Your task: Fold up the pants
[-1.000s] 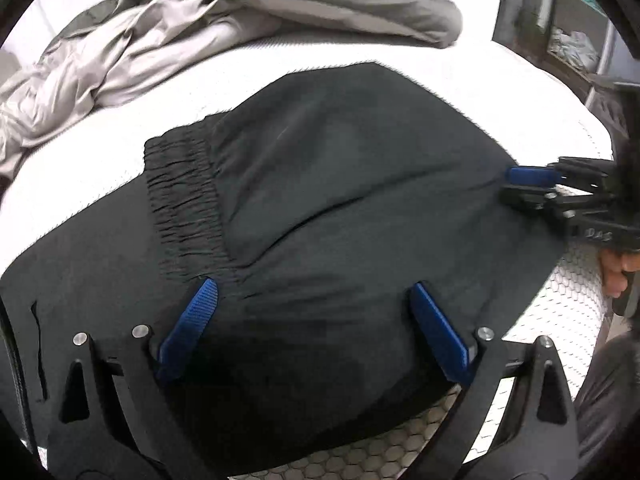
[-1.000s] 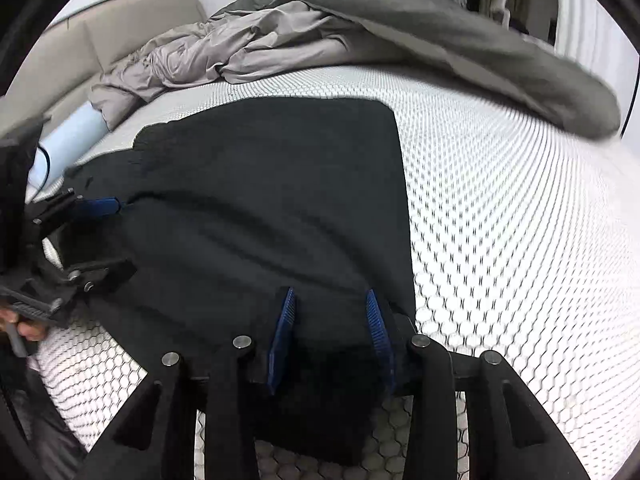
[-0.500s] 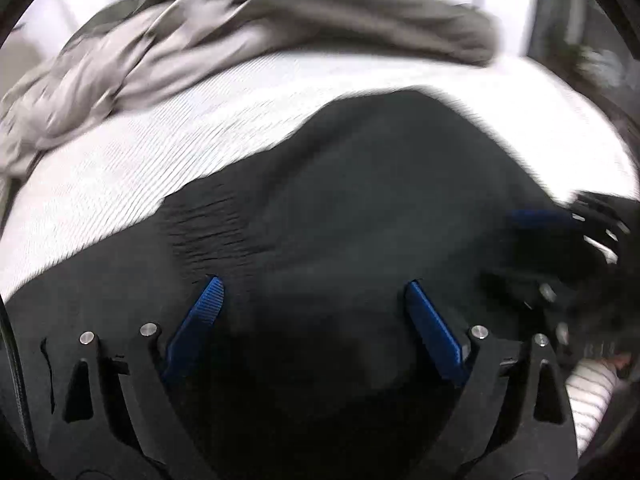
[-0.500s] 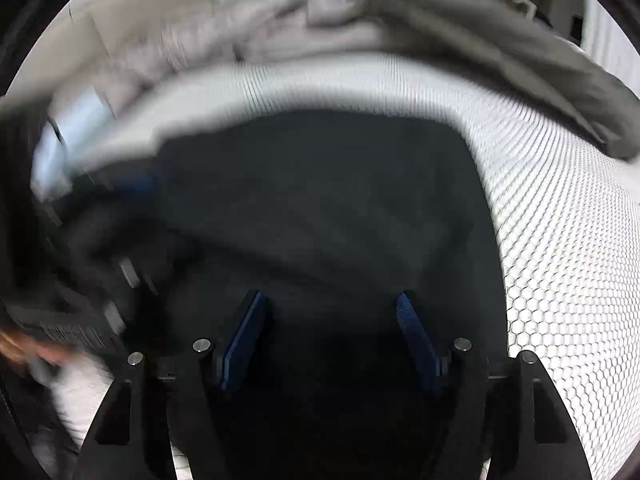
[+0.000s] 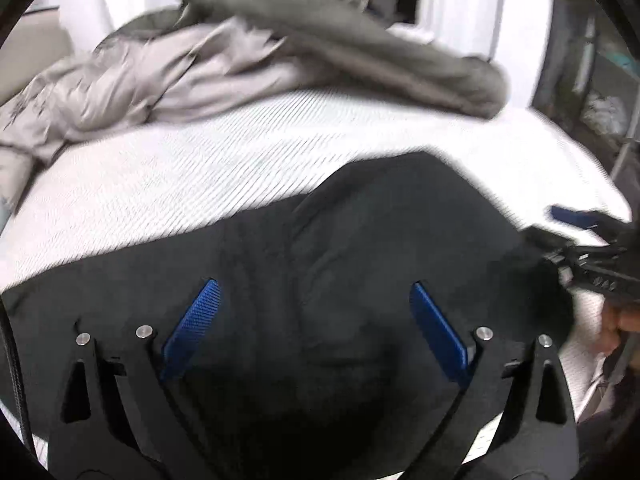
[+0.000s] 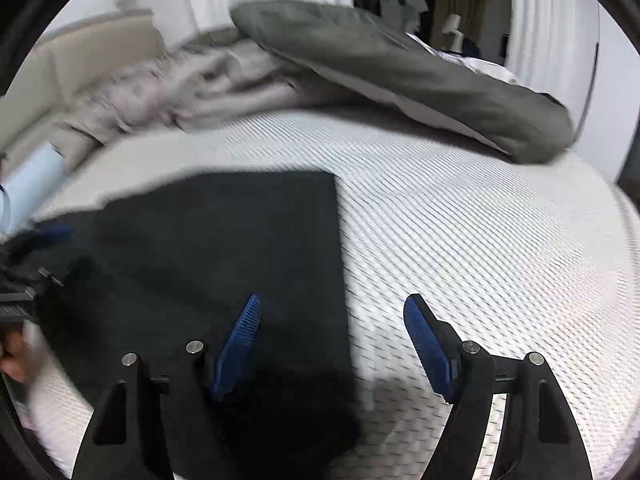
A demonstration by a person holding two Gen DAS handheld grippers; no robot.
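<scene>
My pants [image 6: 224, 264] lie folded at lower left of the right view. My right gripper [image 6: 332, 344] is opening, empty; the left gripper [image 5: 316, 332] gapes wide. Lifting away, a pad could snag cloth and undo the fold.

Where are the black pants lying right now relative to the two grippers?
The black pants lie flat on the white mattress, left of centre in the right wrist view, under the opening right gripper and below the open left gripper.
</scene>
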